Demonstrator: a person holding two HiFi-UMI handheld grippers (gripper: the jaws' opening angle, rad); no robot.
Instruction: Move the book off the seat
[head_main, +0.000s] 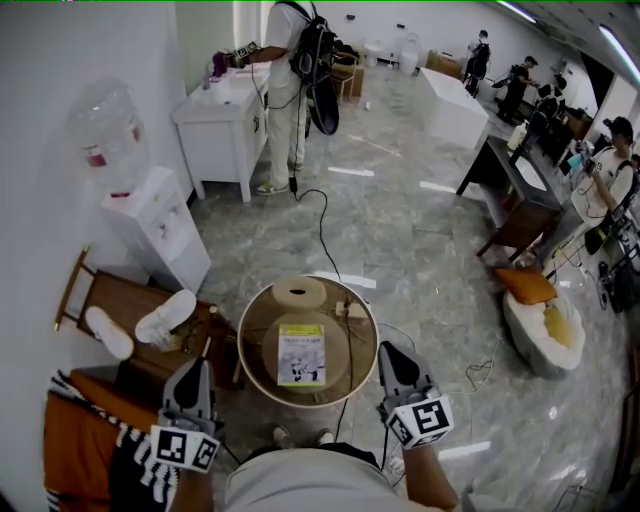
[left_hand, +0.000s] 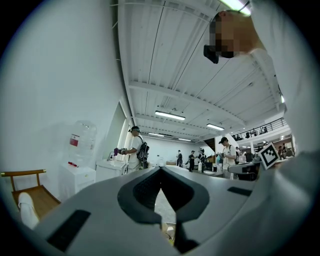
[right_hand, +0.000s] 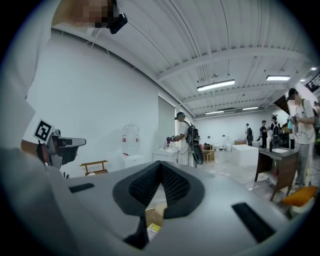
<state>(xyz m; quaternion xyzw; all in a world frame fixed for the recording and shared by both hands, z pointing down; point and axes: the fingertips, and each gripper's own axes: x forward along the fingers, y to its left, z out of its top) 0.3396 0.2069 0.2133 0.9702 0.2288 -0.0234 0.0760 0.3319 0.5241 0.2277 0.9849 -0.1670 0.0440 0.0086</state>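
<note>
Book (head_main: 302, 355) flat on round seat (head_main: 258, 340). Left hand-held gripper (head_main: 191, 366) and right hand-held gripper (head_main: 390, 352) flank it, jaws together, apparently empty.

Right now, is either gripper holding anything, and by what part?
Nothing. Left gripper and right gripper are shut, empty; the book lies untouched on the seat.

- Book (head_main: 302, 356), centre of the head view: pale yellow-green cover, dark print.
- Round seat (head_main: 258, 335): tan top, cream rim.
- Left gripper (head_main: 190, 368), right gripper (head_main: 390, 352): grey, with black-and-white marker cubes.
- Cushion (head_main: 527, 286), right side: orange.
- Floor (head_main: 400, 220): grey marbling.
</note>
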